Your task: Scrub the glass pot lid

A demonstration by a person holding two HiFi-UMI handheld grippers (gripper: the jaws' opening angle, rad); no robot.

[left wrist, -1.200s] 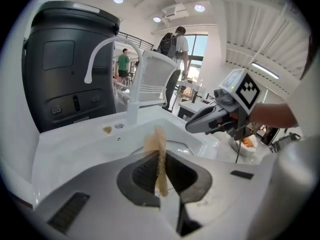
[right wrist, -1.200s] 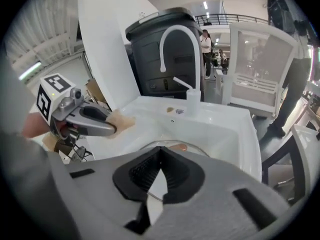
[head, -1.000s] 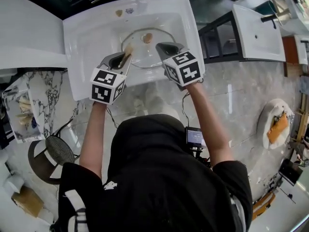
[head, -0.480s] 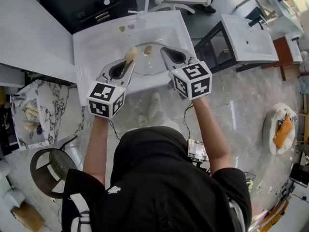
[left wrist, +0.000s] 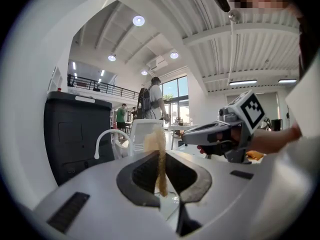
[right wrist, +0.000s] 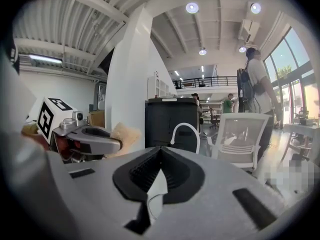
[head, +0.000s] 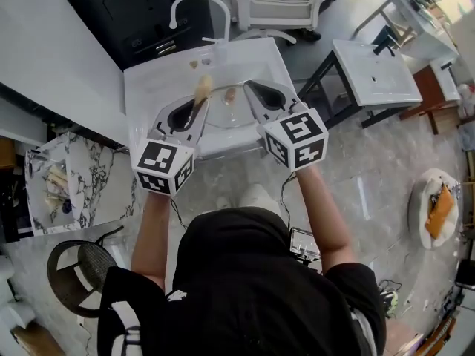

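The glass pot lid lies in the basin of the white sink, its tan knob showing between the two grippers. My left gripper is shut on a thin tan sponge, which sticks out past the jaws above the basin's far side. In the left gripper view the sponge stands edge-on between the jaws of my left gripper. My right gripper is shut with nothing in it, above the lid's right side. In the right gripper view the right gripper has its jaws closed together, and the left gripper's sponge shows at the left.
A white curved faucet rises behind the sink, in front of a black cabinet. A white chair stands beyond it and a second white basin to the right. People stand far off in the hall.
Both grippers have lifted off the lid and moved toward the far side of the basin. The sponge stays in the left gripper. The head view has shifted, so the sink sits higher.
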